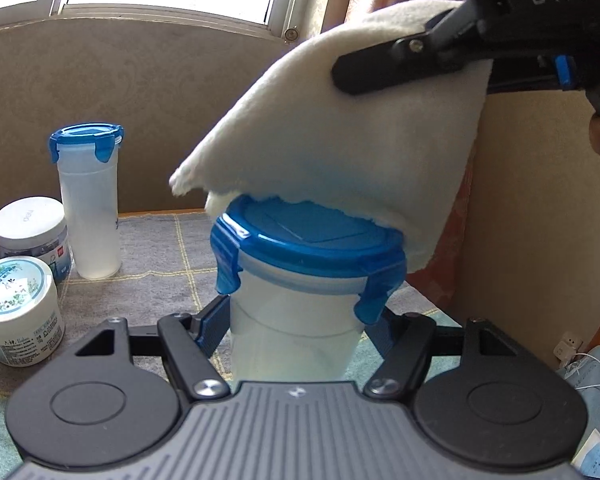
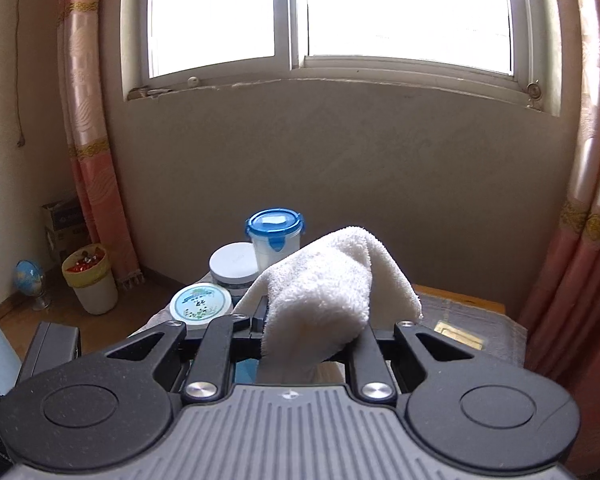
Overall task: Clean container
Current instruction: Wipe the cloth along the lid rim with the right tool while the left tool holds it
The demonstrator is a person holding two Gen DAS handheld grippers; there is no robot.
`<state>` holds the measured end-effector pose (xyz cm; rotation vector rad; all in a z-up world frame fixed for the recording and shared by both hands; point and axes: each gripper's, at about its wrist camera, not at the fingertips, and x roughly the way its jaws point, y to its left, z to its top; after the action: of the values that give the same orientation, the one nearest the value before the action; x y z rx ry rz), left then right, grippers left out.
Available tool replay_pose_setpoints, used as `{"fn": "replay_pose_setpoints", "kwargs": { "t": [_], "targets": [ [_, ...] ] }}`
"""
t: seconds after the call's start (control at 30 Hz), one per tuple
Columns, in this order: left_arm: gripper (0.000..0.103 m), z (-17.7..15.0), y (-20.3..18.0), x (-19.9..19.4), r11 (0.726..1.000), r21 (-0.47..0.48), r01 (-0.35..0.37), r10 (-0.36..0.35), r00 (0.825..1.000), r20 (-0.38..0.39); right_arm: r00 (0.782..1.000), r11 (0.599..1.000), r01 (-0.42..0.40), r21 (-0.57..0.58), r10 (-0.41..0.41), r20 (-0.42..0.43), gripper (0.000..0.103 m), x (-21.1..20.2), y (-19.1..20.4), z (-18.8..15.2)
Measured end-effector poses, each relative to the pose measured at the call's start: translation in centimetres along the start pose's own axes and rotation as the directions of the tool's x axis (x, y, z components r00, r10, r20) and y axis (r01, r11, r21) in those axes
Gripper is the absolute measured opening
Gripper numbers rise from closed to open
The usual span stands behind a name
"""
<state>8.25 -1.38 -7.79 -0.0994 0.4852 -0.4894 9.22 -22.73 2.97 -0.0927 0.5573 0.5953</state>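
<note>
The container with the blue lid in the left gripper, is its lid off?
No, the blue lid sits on the container that the left gripper holds, with a white cloth touching it.

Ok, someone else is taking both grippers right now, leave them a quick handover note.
Left gripper: shut on the blue-lidded container, held upright above the table.
Right gripper: shut on the white cloth, which drapes onto the container's lid.
Done: both things in hand, cloth at the lid.
Left: wipe lid and body; how much is already wiped cannot be told. A second blue-lidded container and two white jars stand nearby.
</note>
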Motion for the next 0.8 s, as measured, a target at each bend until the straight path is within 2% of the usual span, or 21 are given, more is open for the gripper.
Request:
{"fn": "replay_pose_setpoints", "kwargs": {
  "t": [0.17, 0.4, 0.8],
  "targets": [
    [0.071, 0.0, 0.3, 0.0, 1.000, -0.005, 0.007, -0.007, 1.000, 0.000, 0.999, 0.998, -0.044, -0.052, 0.043, -0.022, 0.020, 2.1, 1.6, 0.8],
    [0.071, 0.0, 0.1, 0.2, 1.000, -0.004, 0.018, -0.018, 1.000, -0.009, 0.994, 0.993, -0.062, -0.097, 0.053, -0.094, 0.021, 1.3, 2.5, -0.3],
    [0.072, 0.2, 0.0, 0.4, 1.000, -0.005, 0.011, -0.011, 1.000, -0.018, 0.990, 0.994, -0.075, -0.084, 0.065, -0.121, 0.021, -0.9, 2.0, -1.4]
  ]
}}
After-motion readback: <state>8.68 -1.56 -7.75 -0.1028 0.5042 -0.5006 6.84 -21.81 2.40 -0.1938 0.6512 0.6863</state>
